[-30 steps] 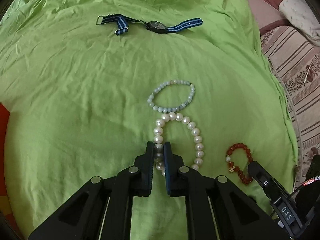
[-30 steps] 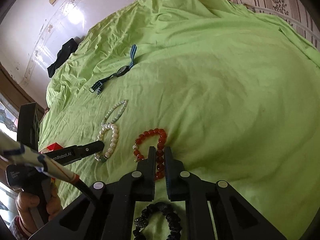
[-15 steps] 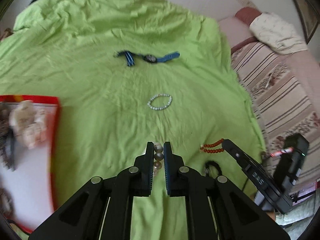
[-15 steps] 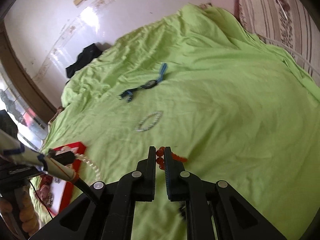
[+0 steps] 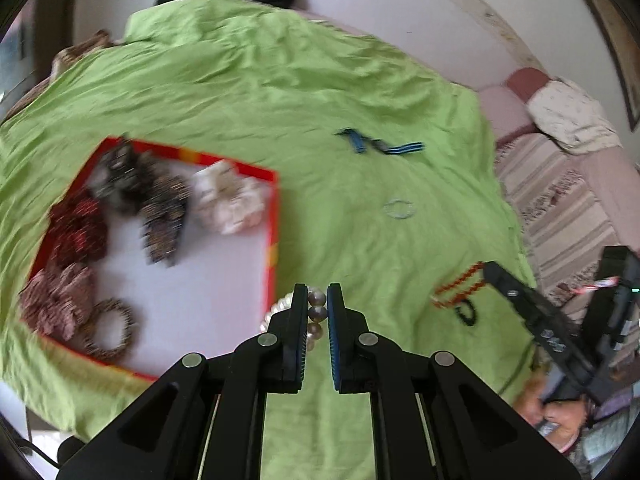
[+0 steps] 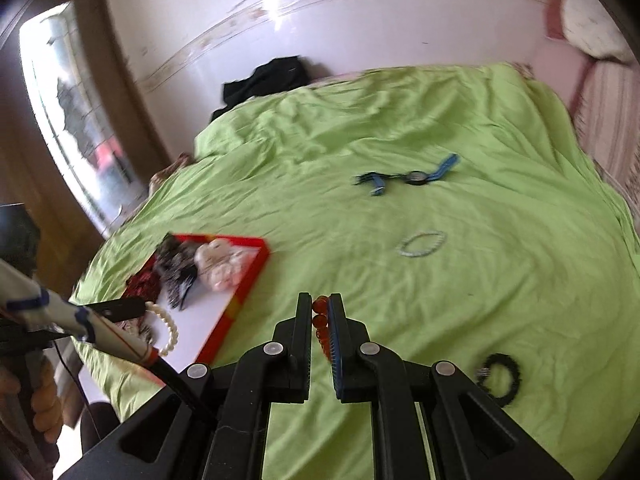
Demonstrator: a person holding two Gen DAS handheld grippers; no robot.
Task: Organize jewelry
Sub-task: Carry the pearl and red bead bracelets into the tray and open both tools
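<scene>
My left gripper is shut on the white pearl bracelet, held in the air beside the right rim of the red-edged tray. From the right wrist view the pearl bracelet dangles over the tray. My right gripper is shut on the red bead bracelet, lifted above the green sheet; in the left wrist view the red bead bracelet hangs from the right gripper's tip. A pale green bead bracelet, a blue-strapped watch and a black bead bracelet lie on the sheet.
The tray holds several fabric scrunchies along its far and left sides; its near white floor is bare. A black garment lies at the bed's far edge against the wall. A striped cover borders the sheet's right side.
Both grippers rose off the sheet with their bracelets and swung left, bringing the red tray into view. The pearl bracelet went from lying on the sheet to hanging by the tray.
</scene>
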